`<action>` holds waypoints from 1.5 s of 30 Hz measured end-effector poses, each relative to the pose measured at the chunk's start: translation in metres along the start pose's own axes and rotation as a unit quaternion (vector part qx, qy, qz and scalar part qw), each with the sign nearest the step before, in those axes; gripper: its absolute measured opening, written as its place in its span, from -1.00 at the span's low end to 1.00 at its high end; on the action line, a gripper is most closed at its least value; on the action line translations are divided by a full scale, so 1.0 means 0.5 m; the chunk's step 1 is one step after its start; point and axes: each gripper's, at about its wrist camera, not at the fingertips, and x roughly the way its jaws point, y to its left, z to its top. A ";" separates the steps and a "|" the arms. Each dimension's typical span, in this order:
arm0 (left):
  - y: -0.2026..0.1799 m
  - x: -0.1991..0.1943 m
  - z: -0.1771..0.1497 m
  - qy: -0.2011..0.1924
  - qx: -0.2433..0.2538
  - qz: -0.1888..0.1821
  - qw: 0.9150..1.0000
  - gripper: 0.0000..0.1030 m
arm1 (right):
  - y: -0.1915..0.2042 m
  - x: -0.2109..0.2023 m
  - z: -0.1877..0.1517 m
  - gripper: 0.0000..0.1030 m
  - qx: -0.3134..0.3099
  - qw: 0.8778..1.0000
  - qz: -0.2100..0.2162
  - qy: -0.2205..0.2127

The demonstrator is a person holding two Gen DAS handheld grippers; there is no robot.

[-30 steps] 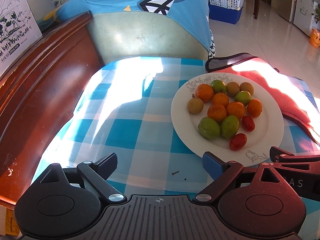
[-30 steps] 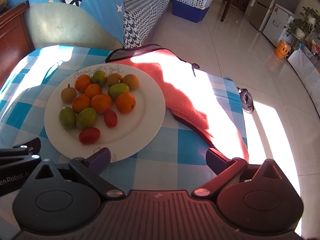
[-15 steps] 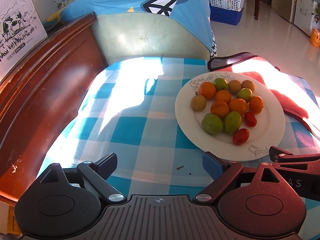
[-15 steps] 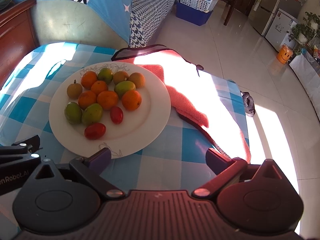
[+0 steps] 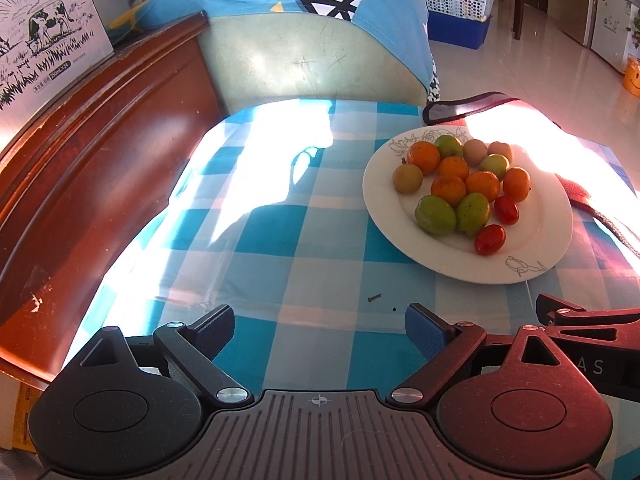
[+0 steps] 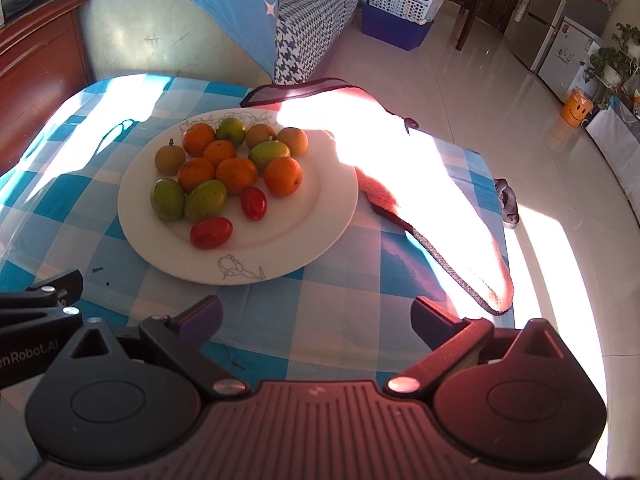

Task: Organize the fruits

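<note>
A white plate (image 5: pixel 532 248) (image 6: pixel 320 216) rests on a blue checked tablecloth (image 5: pixel 280 240) (image 6: pixel 340 300). It carries several small oranges (image 6: pixel 282 176), green fruits (image 6: pixel 168 199), brownish fruits (image 6: pixel 169 157) and two red cherry tomatoes (image 5: pixel 489 239) (image 6: pixel 211 232). My left gripper (image 5: pixel 320 326) hovers open over the cloth, left of and nearer than the plate, with nothing between its fingers. My right gripper (image 6: pixel 316 314) is open too, empty, just in front of the plate's near rim. Each gripper's side shows at the edge of the other's view.
A pink-red towel (image 6: pixel 420 184) lies right of the plate, reaching the table's right edge. A wooden sofa arm (image 5: pixel 80 184) borders the table on the left, a cushioned seat with a blue cover (image 5: pixel 320 20) behind. A small dark speck (image 5: pixel 374 298) lies on the cloth.
Both grippers have drifted slightly, so the plate sits a little farther right and higher in the left view and nearer in the right view. Jaws stayed wide, fruits unmoved.
</note>
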 end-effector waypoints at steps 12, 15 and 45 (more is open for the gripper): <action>0.034 -0.017 -0.080 0.018 -0.016 -0.001 1.000 0.81 | 0.021 -0.016 -0.085 0.94 0.016 0.999 0.035 0.004; 0.040 -0.020 -0.100 0.024 -0.018 0.002 1.000 0.81 | 0.024 -0.016 -0.112 0.94 0.024 0.999 0.045 0.003; 0.140 -0.036 -0.207 0.049 -0.097 0.047 0.993 0.82 | 0.098 -0.021 -0.207 0.99 -0.119 0.961 0.182 -0.169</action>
